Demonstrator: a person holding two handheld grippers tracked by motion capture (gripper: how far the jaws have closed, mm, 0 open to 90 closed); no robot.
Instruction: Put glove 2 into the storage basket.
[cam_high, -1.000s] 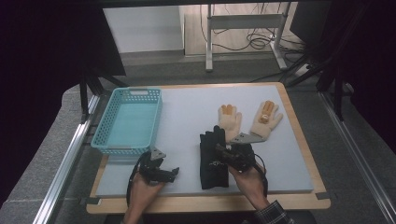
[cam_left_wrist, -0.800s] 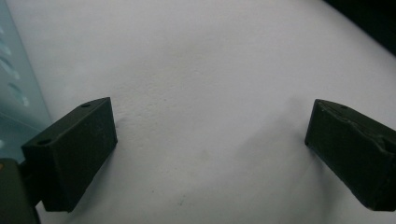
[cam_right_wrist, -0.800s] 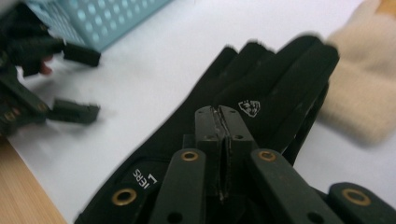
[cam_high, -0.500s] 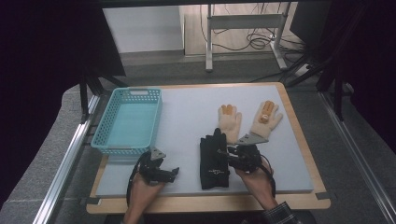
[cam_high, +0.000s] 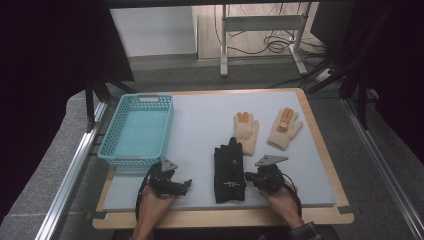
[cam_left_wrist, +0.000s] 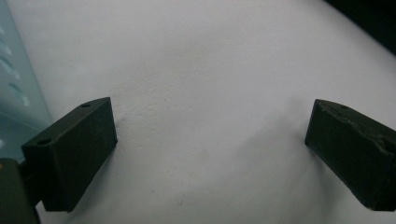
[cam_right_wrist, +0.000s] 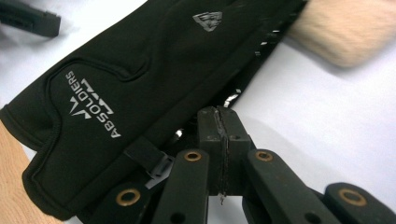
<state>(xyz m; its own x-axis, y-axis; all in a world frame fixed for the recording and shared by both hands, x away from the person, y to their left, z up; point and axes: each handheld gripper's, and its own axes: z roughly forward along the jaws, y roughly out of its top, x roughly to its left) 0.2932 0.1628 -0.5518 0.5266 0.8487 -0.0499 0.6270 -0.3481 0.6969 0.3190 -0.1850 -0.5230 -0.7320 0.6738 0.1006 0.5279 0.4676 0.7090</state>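
Black fabric glove (cam_high: 229, 169) with white lettering lies flat near the front edge of your pale grey table mat (cam_high: 200, 125), just beside a cream fleece glove (cam_high: 246, 131); your right gripper (cam_right_wrist: 219, 122) has just been closing, its jaws pressed together and empty at the glove's side edge; your left gripper (cam_high: 186, 186) rests spread wide on bare mat near the turquoise plastic basket (cam_high: 137, 129).

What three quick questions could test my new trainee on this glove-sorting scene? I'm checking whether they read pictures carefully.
1. True or false: the blue basket holds a glove.
2. Which gripper has its jaws apart: A left gripper, B right gripper?
3. Fill in: the right gripper sits beside the ___ glove.

Key: 1 false, nothing lies in it; 2 A; 3 black. The two cream gloves lie farther back.
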